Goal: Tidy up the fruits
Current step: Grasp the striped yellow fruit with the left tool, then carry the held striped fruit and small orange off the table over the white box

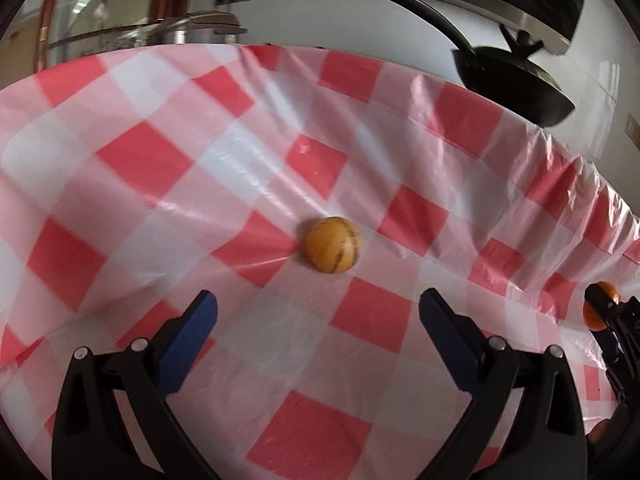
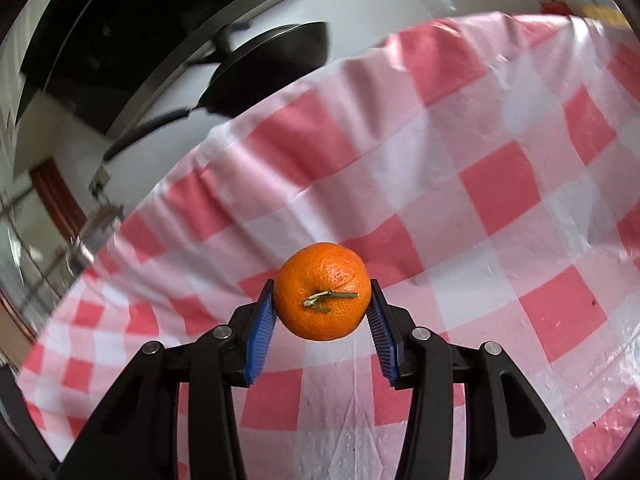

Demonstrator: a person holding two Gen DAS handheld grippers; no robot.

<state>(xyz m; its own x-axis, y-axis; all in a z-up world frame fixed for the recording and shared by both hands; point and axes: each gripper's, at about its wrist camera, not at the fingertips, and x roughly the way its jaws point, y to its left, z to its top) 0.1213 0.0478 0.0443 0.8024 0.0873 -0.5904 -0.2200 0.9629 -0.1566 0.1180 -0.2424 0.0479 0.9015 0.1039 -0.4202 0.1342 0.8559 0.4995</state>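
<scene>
A small round yellow-tan fruit with thin dark stripes [image 1: 334, 245] lies on the red-and-white checked tablecloth [image 1: 160, 152] in the left wrist view. My left gripper [image 1: 318, 300] stands open just short of it, blue pads wide apart with nothing between them. In the right wrist view my right gripper [image 2: 322, 286] is shut on an orange mandarin [image 2: 322, 290], stem facing the camera, held above the cloth [image 2: 500, 184]. The right gripper with the mandarin [image 1: 596, 308] also shows at the left view's right edge.
A black pan with a lid [image 1: 516, 80] sits beyond the table's far edge, with a long handle. A steel pot [image 1: 196, 28] stands at the back left. The same pan [image 2: 272, 68] shows past the cloth's edge in the right wrist view.
</scene>
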